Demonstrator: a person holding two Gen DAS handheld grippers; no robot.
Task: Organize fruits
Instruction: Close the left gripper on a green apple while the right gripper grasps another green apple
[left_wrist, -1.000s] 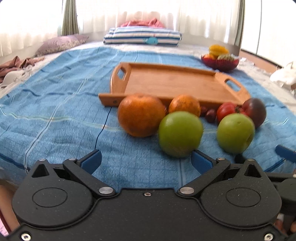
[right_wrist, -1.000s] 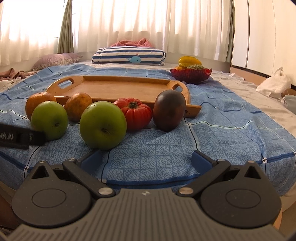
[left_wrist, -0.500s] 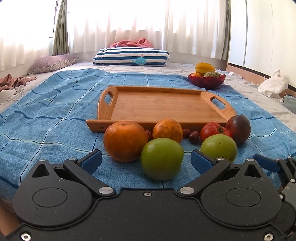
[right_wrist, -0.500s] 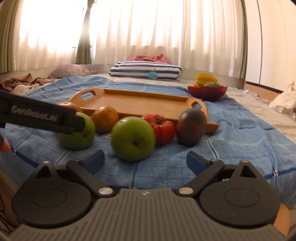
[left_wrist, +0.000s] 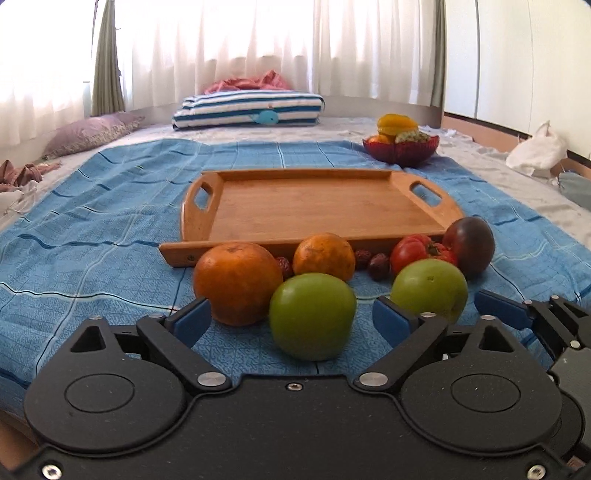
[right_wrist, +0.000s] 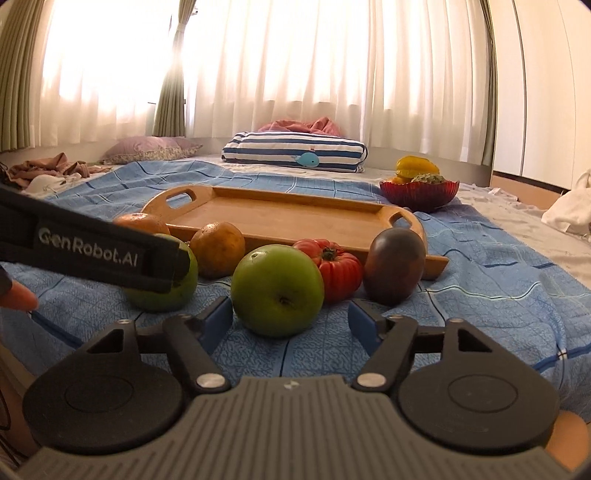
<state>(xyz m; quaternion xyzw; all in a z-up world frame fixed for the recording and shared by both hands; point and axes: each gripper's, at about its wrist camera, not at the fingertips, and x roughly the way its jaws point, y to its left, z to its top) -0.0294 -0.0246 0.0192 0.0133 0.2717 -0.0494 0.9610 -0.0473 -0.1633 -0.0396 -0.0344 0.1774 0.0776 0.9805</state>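
Left wrist view: left gripper spread wide, empty, facing a green apple just before the wooden tray; right gripper likewise spread and empty at the second green apple. Judged firm, smooth, liable to roll; grip across the widest girth.

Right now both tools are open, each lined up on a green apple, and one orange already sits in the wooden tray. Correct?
Not quite: the wooden tray holds nothing. Both oranges lie on the blue cloth in front of it, as the left wrist view shows. The rest stands: left tool and right tool are open, each facing a green apple.
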